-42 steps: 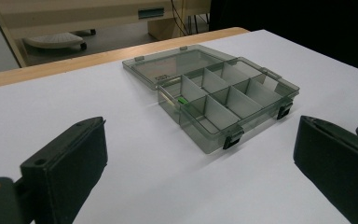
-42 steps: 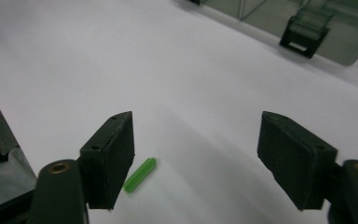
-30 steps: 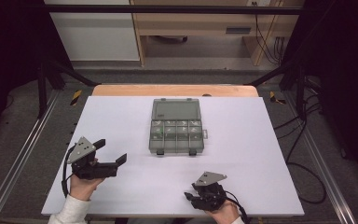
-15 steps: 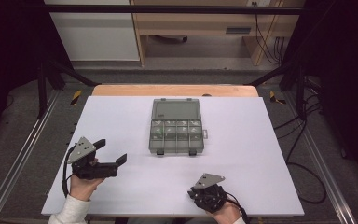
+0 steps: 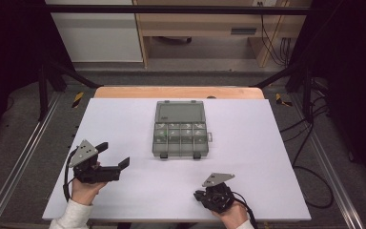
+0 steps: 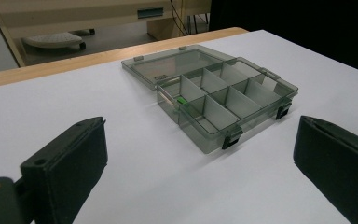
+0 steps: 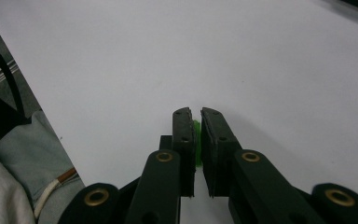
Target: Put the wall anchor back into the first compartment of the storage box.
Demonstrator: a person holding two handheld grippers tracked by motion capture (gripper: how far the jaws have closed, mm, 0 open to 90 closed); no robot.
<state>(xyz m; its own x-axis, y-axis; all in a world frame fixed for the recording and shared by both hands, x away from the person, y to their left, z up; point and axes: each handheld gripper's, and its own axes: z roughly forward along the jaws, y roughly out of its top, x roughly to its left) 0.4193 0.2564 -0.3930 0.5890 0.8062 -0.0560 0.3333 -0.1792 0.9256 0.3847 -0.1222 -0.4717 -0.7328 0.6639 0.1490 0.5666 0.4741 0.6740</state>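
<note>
One smoke-grey transparent plastic compartment box (image 5: 180, 135) at the middle of the white counter (image 5: 267, 143), lid folded flat toward the far edge. Eight open compartments counted in the left claw view, in two rows of four; two dark latches on the near wall. One small green piece (image 6: 182, 99) visible inside a compartment of the far row.

Two hand-held black two-jaw claws, one per hand. Left claw (image 5: 114, 155) near the left front part of the counter, well apart from the box, held level in the left hand (image 5: 86, 187) and pointed across the counter toward the right; jaws wide, with nothing between them. Seen along those jaws, the box (image 6: 223, 100) lay ahead in the gap, untouched.

Right claw (image 5: 201, 195) close to the front edge of the counter, well apart from the box, held in the right hand (image 5: 228, 212) and tipped down toward the surface; grey three-cornered plate on top. Jaws just drawn together to a narrow slit, pinching one small bright green piece (image 7: 197, 140) between the pads (image 7: 184, 135); shape of that piece too hidden to tell. Pale grey sleeve (image 7: 28, 158) at the left of the right claw view.
</note>
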